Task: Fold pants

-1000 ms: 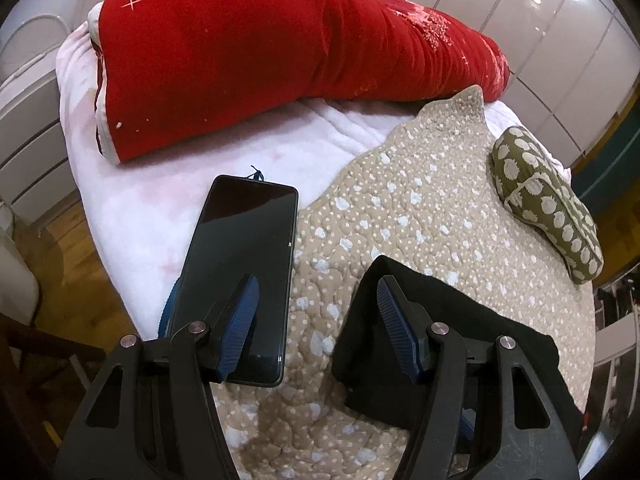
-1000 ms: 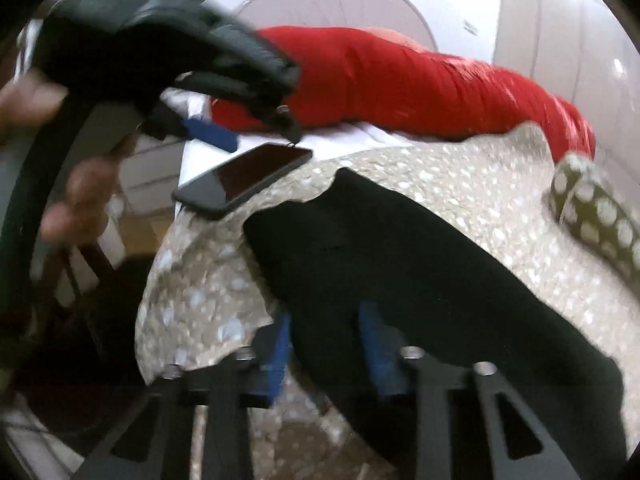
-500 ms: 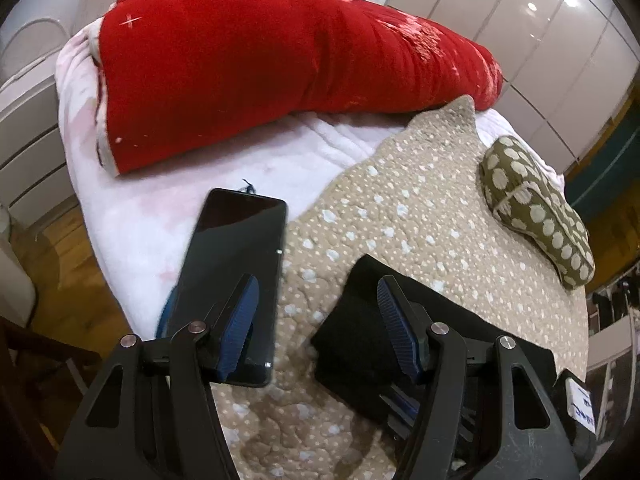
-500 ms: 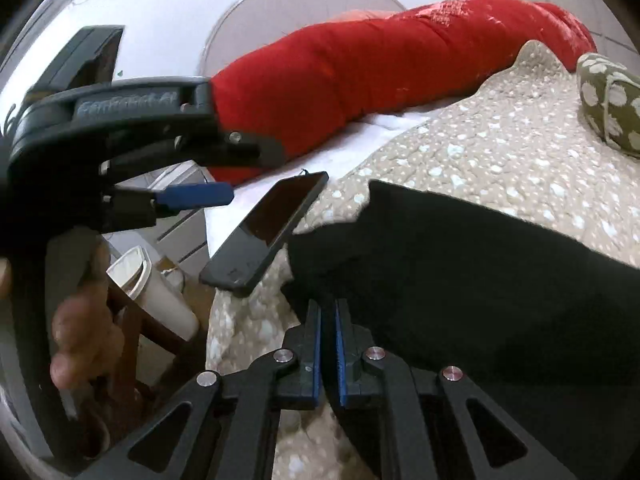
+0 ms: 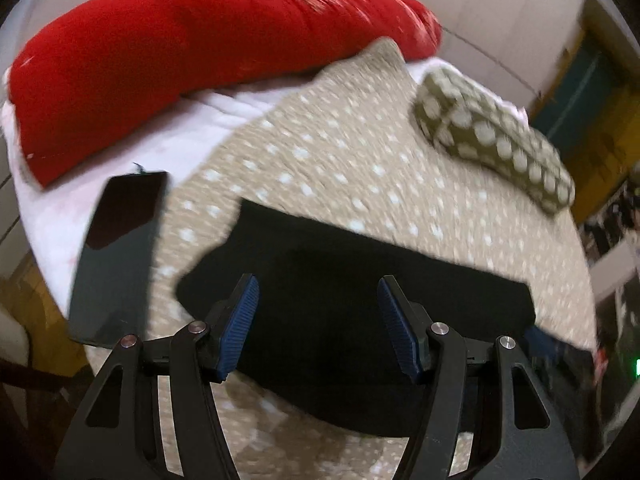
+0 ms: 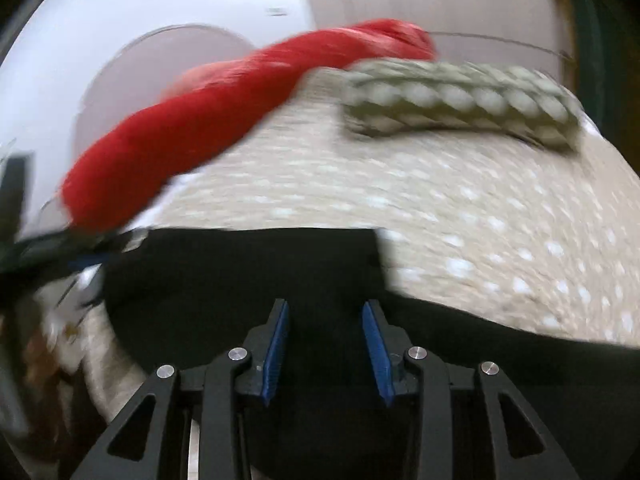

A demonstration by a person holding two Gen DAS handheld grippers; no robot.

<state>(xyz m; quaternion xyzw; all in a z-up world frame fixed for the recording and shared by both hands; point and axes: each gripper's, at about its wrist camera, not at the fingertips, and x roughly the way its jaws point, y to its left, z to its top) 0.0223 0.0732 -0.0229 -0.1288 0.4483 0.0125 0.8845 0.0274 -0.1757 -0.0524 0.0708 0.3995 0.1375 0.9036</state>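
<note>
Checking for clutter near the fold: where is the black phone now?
In the left wrist view, the black phone lies at the left, on the white sheet's edge, beside the black folded pants.

A bedroom in a home: a bed with a white sheet and a beige dotted quilt, a long red pillow at its head, a small green dotted cushion, glossy white wardrobe doors behind, and a phone left on the bedding.
</note>
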